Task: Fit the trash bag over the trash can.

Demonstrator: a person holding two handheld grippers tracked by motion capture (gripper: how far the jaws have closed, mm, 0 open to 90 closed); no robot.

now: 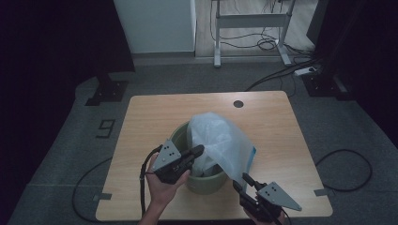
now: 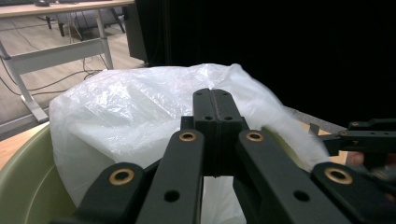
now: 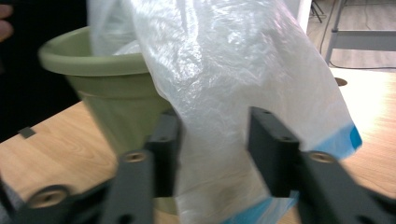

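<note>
A green plastic bin (image 1: 180, 133) stands near the front middle of the wooden table (image 1: 150, 117). A translucent white bag (image 1: 220, 140) with a blue edge rises out of the bin and drapes over its right rim. My left gripper (image 1: 199, 150) reaches over the bin's left rim, its jaws shut, tips against the bag (image 2: 130, 112). Whether film is pinched I cannot tell. My right gripper (image 1: 241, 180) sits low at the bin's front right. In its own view the right gripper (image 3: 217, 126) is open, with the hanging bag (image 3: 224, 60) between the jaws beside the bin (image 3: 84, 60).
A round cable hole (image 1: 238, 103) lies near the table's far edge. Beyond the table stand a white desk frame (image 1: 251, 21) and floor cables (image 1: 345, 168). Dark curtains flank both sides. A "9" mark (image 1: 106, 127) is on the floor at the left.
</note>
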